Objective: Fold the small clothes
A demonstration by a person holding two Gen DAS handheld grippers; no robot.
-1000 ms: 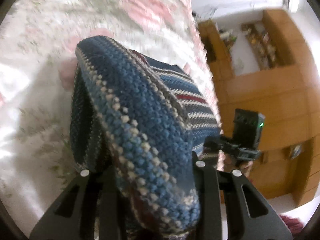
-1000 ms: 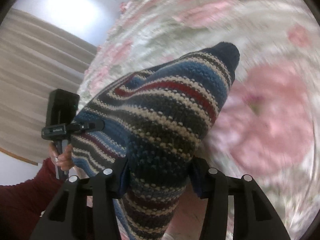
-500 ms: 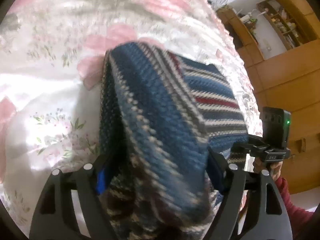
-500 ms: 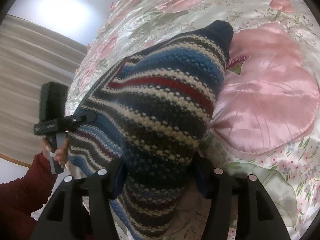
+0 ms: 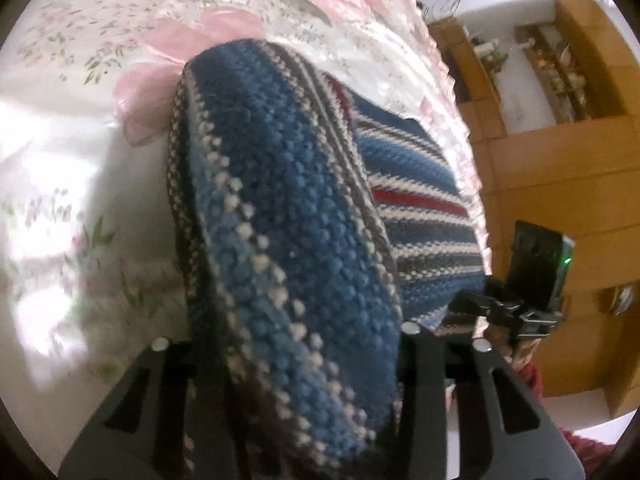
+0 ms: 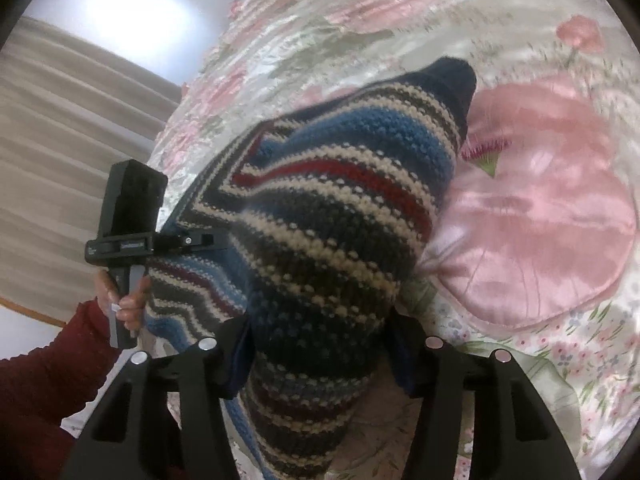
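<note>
item: knitted wool garment striped in blue, navy, cream, grey and red (image 5: 296,240) (image 6: 332,216) | state: bunched, draped in thick folds | pose: raised, far end sagging toward floral satin bedspread (image 6: 520,208)

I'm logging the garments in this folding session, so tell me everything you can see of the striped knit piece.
The striped knit piece is a thick, chunky-stitch woollen garment in bands of blue, navy, grey-brown, cream and red. It is held up above the floral satin bedspread, bunched and draped rather than flat. The left gripper and the right gripper each clamp a fold of it between their fingers. A dark navy end points away over the bed, beside a pink satin flower patch. Its type of garment cannot be told.
</note>
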